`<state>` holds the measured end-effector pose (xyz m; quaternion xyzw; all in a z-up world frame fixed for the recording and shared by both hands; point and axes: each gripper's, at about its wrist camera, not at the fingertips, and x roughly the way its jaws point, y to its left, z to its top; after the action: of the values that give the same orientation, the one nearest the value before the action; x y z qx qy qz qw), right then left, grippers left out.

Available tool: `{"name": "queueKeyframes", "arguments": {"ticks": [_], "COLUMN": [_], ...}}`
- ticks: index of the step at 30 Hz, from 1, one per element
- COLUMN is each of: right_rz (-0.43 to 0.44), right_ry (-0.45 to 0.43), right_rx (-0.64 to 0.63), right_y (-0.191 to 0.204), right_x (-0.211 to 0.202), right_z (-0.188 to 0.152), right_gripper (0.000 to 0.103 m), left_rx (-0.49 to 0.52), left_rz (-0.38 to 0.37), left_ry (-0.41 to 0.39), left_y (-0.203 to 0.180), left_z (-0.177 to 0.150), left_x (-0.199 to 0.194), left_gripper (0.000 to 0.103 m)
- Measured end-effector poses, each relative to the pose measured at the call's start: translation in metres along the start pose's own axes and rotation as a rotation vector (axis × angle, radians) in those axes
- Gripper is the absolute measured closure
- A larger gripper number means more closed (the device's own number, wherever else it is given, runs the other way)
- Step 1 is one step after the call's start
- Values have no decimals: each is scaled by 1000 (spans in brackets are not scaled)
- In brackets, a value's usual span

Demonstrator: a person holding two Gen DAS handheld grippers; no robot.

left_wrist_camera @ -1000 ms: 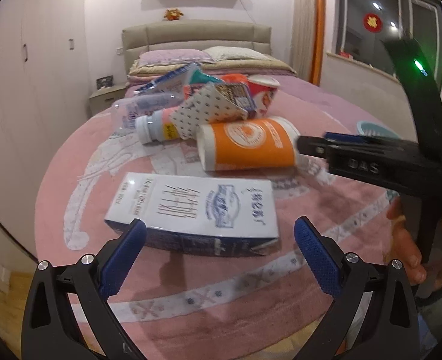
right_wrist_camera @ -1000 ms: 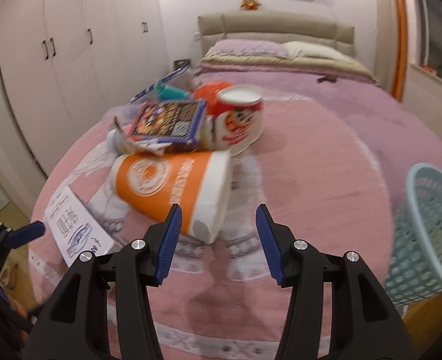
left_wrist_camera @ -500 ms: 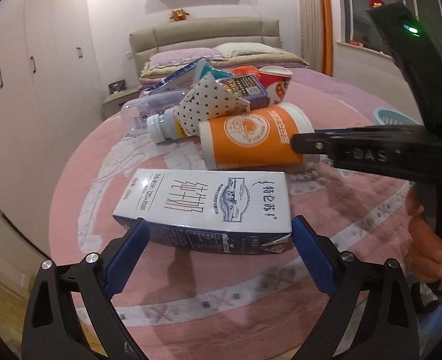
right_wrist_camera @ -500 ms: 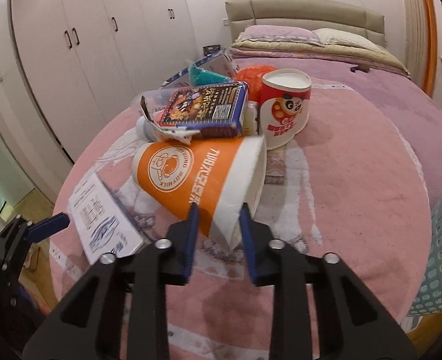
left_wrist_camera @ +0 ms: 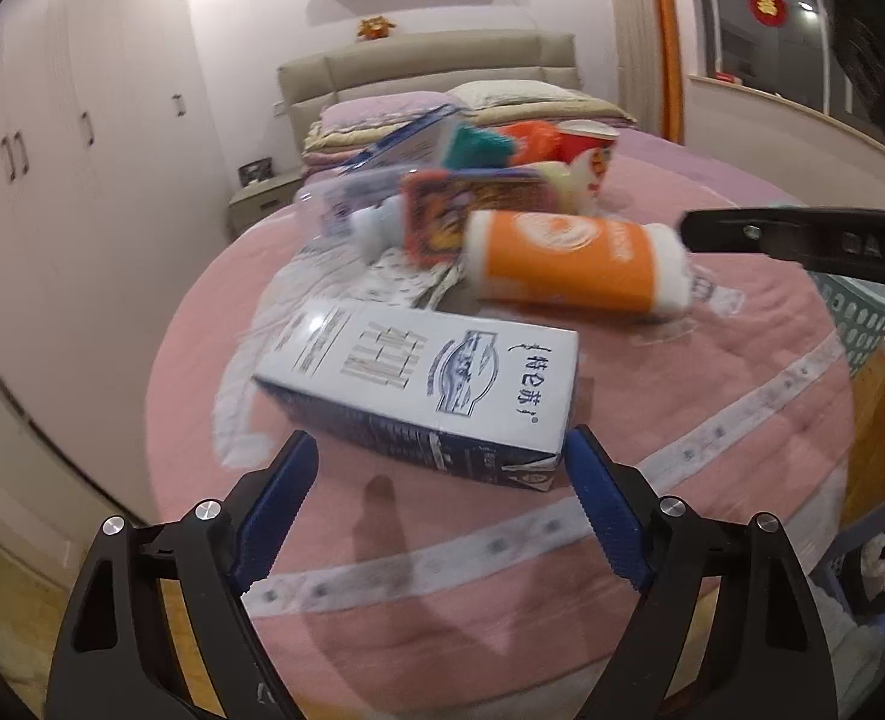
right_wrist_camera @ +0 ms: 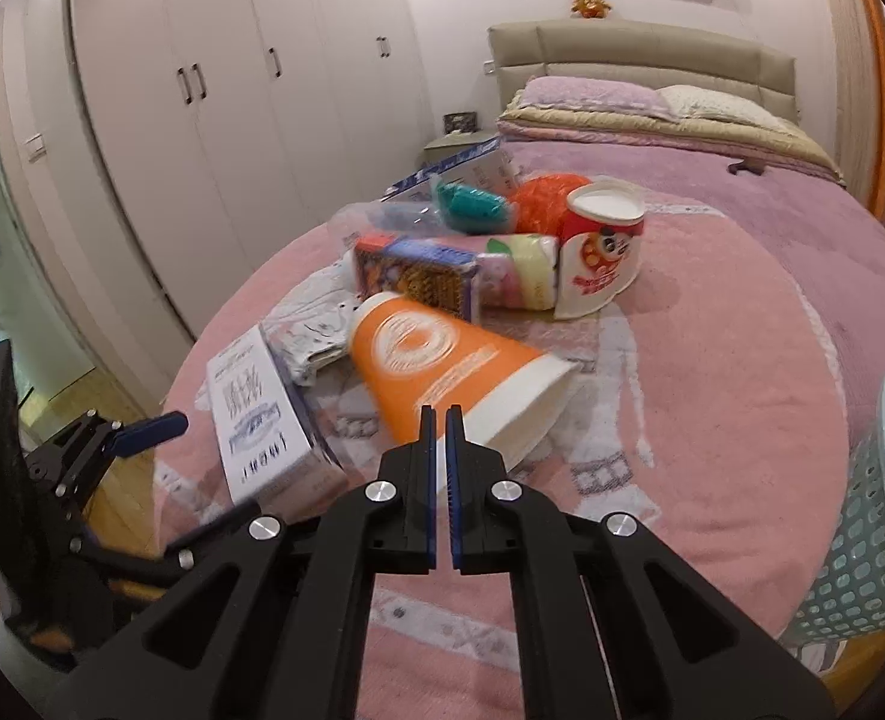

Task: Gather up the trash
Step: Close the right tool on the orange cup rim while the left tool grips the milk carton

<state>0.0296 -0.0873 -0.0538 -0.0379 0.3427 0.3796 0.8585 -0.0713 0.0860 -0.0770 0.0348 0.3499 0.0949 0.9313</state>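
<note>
An orange paper cup (right_wrist_camera: 442, 366) lies on its side on the pink round table cover (right_wrist_camera: 712, 396). My right gripper (right_wrist_camera: 440, 423) is shut on the cup's white rim; the cup also shows in the left wrist view (left_wrist_camera: 568, 267). A white and blue milk carton (left_wrist_camera: 424, 384) lies flat in front of my left gripper (left_wrist_camera: 439, 462), which is open, its blue pads either side of the carton's near end, apart from it. The carton also shows in the right wrist view (right_wrist_camera: 262, 414).
Behind the cup lies a heap of trash: a red noodle cup (right_wrist_camera: 601, 252), a snack box (right_wrist_camera: 418, 273), a clear bottle (left_wrist_camera: 346, 210), a teal packet (right_wrist_camera: 472, 204). A light blue basket (right_wrist_camera: 874, 516) stands at the table's right. Bed and wardrobe lie beyond.
My right gripper closed from open onto the orange cup's rim, and the cup has shifted. My left gripper moved closer to the milk carton and stayed open.
</note>
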Motion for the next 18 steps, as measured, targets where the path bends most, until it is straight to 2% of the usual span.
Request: {"name": "queueKeyframes", "arguments": {"ticks": [3,5,6,8,9,10,13,18], "right_rz": [-52,-38,-41,-73,-92,-103,-105,-107], "right_ry": [-6,8,12,18,11,3,-14,-12], "right_rx": [-14,11,17,5,-7,-14,-22,-26], "right_y": [1,-7,-10,-15,-15,-16,-19,-24], "right_x": [-1,3,5,10,11,12,12,14], "right_z": [2,8,10,16,18,19,24,26], "right_gripper": [101,99,93,76,57,46,46,46], "left_rx": [-29,-55,-81,-124,-159,-194,-292,-381], "left_rz": [4,-44,-82,-122,-145,-157,-146,-62], "left_ry": [13,22,26,21,16,20,75,151], "left_y": [16,25,29,35,37,39,43,40], "left_z": [-4,-4,-2,6,14,21,40,58], "left_x": [-2,-5,-8,-9,-10,-8,10,36], "left_gripper": [21,21,21,16,15,13,13,13]}}
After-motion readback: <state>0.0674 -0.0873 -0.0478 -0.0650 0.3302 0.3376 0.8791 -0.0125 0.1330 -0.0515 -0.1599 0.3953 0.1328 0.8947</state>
